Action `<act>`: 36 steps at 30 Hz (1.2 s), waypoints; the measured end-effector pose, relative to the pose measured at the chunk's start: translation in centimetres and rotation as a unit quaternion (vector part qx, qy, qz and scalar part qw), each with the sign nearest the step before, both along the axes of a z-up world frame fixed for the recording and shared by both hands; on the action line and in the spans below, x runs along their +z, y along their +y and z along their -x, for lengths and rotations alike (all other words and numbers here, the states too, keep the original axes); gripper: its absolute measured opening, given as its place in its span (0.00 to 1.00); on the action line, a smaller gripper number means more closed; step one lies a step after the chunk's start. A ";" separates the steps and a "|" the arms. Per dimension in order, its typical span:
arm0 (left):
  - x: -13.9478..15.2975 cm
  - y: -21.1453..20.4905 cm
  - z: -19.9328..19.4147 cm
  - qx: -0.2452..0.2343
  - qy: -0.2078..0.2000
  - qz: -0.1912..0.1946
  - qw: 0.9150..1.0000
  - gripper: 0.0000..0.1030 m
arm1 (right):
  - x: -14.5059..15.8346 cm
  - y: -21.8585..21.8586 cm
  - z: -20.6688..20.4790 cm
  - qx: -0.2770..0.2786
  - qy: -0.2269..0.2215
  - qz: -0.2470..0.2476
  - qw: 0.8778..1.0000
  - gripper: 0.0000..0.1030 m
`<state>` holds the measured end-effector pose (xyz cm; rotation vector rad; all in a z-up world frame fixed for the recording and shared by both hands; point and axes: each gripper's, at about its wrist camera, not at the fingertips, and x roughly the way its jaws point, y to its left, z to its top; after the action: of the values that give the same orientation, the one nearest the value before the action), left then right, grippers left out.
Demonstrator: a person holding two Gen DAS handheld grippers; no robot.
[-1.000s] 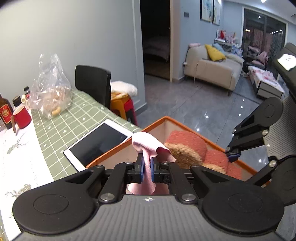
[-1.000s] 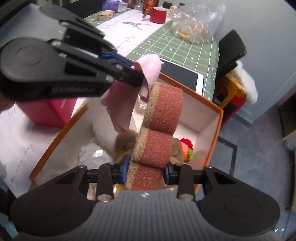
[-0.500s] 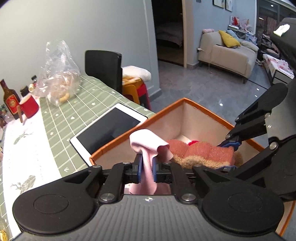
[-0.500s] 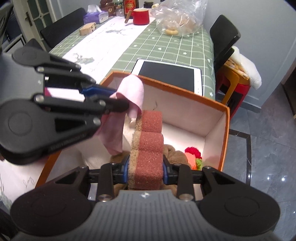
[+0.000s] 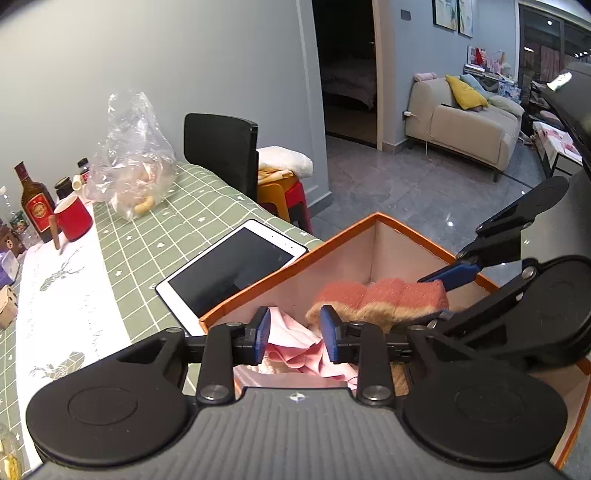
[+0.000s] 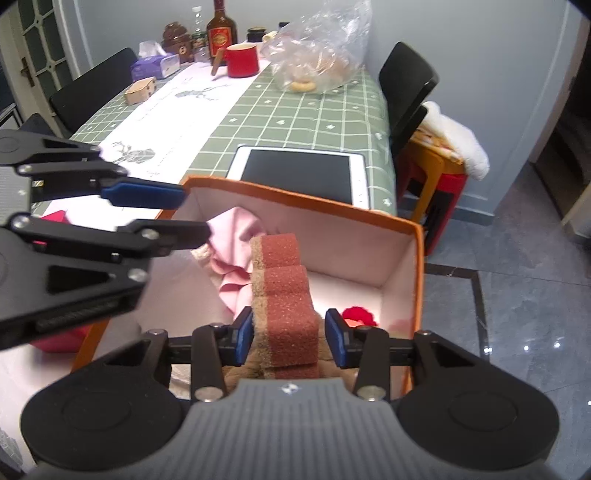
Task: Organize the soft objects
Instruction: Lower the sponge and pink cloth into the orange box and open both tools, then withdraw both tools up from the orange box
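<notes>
Table [image 6: 295, 110] with a green checked cloth carries an orange box [image 6: 415, 258] at its near corner, and both grippers hang over the box's open top. Beside the box's far wall lies a white tablet [image 6: 299, 173]; farther back stand a clear bag [image 6: 317, 51], a red mug [image 6: 242, 59] and a brown bottle [image 6: 221, 31].

Left gripper [image 5: 295, 330] has just been opening: its blue pads stand apart with a clear gap on both sides of the pink cloth [image 5: 299, 341], which lies crumpled below them inside the box, against the left wall as the right wrist view shows it.

Right gripper [image 6: 290, 338] has also just been opening. The sponge [image 6: 286, 291], red-brown on one face and tan on the other, lies between its pads and reaches away into the box. The right pad stands clear of it; the left pad is at the tan edge, and whether it still touches I cannot tell. Under the sponge is something brown and plush, and a small red toy [image 6: 358, 315] sits by the right wall.
</notes>
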<state>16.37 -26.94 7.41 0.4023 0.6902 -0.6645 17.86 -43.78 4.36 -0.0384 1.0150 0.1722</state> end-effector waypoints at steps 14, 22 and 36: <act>3.7 1.9 3.7 -0.008 -0.027 0.012 1.000 0.51 | 3.7 -0.9 2.4 -0.058 -0.036 0.113 0.991 0.44; 5.1 4.4 5.9 -0.002 -0.009 0.052 0.999 0.62 | 4.4 1.0 5.8 -0.036 -0.044 0.084 0.995 0.45; 4.9 9.0 8.8 0.029 0.046 0.099 0.994 0.72 | 6.1 4.8 13.2 -0.055 -0.091 0.039 0.994 0.87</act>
<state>7.59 -17.97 12.32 0.1693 0.7136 -0.6915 4.71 -38.96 10.45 -0.0670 0.8391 0.0271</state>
